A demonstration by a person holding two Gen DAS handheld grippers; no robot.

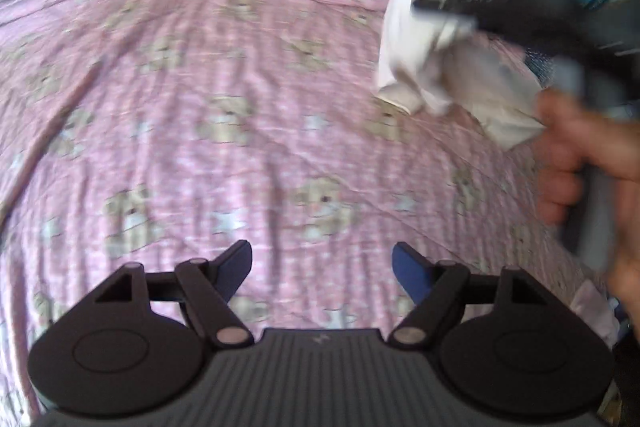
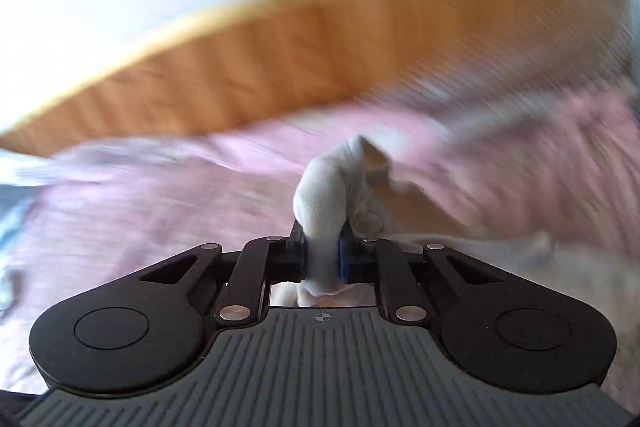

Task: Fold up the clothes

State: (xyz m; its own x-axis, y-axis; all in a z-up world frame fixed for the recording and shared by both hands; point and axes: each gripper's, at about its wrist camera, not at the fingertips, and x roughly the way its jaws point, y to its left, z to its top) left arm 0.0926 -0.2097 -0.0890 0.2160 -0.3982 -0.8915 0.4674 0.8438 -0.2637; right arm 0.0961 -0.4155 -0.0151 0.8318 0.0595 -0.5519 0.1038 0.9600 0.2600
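Note:
A small white garment (image 1: 416, 67) hangs bunched above the pink bedspread (image 1: 224, 99) at the upper right of the left wrist view, held up by my right gripper (image 1: 430, 3). In the right wrist view that gripper (image 2: 322, 259) is shut on a fold of the white garment (image 2: 324, 195), which bulges up between the blue pads. My left gripper (image 1: 322, 267) hovers over the middle of the bedspread with its jaws wide open and nothing between them. A hand (image 1: 580, 163) grips the right tool's handle.
The bed carries a pink cover printed with teddy bears and stars. A wooden headboard (image 2: 320, 59) runs along its far side, with a white wall above. Both views are blurred by motion.

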